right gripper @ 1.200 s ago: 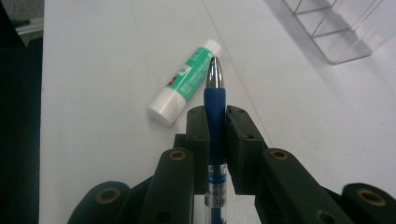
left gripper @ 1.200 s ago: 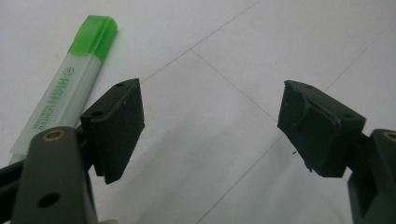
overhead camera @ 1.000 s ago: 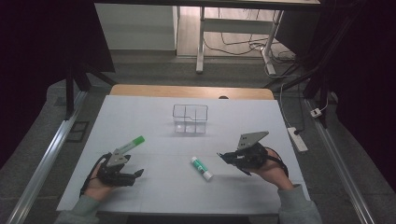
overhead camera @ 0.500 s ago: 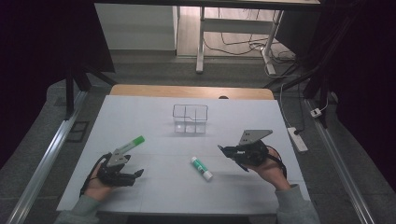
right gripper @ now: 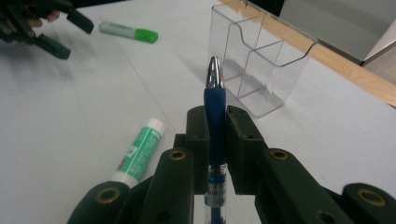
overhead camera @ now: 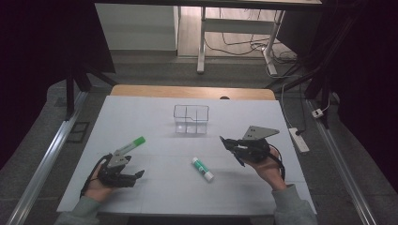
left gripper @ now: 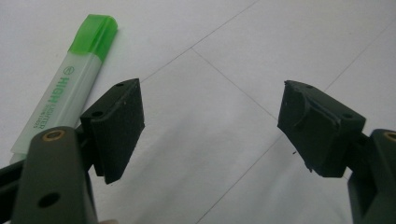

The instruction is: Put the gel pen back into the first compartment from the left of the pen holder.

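While our right gripper is clamped on the blue pen just short of the clear organizer, nothing sits inside it yet. Our left gripper gapes empty beside the green highlighter, marked "HIGH LIGHTER". The glue stick lies near the organizer, its label unreadable.

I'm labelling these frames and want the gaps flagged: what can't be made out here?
- Blue pen: right gripper view; its lower end is hidden between the jaws of the right gripper and cut off by the bottom edge.
- Green highlighter: left gripper view; its rear end is hidden behind the left gripper.
- Glue stick: high view; label print too small to read.
- Clear organizer: high view; contents too small to tell.
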A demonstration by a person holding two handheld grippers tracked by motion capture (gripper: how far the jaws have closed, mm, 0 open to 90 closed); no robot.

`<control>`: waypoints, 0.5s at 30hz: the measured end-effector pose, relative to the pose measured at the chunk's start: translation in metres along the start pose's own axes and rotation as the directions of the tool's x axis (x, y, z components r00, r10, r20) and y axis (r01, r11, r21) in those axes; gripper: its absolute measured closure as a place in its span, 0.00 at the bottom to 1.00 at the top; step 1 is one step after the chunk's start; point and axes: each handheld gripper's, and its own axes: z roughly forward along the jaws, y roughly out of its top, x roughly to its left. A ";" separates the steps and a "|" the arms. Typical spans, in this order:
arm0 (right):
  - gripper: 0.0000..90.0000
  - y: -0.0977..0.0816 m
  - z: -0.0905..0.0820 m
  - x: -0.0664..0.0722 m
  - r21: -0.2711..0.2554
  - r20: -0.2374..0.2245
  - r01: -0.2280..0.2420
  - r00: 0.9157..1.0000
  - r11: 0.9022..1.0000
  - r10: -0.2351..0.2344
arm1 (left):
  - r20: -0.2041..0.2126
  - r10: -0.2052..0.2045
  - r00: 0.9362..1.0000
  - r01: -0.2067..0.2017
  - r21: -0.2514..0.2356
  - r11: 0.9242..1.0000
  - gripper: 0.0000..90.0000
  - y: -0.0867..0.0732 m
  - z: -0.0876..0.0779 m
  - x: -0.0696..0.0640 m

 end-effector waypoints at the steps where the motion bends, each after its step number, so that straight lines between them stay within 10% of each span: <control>1: 0.88 0.001 0.000 0.000 -0.005 0.003 -0.002 1.000 1.000 0.002 | 0.000 0.000 1.000 0.000 0.000 1.000 0.25 0.000 0.000 0.000; 15: 0.88 0.010 0.009 0.000 -0.090 0.028 -0.046 0.998 0.995 0.048 | -0.003 0.000 1.000 0.000 0.002 1.000 0.25 -0.001 0.000 -0.001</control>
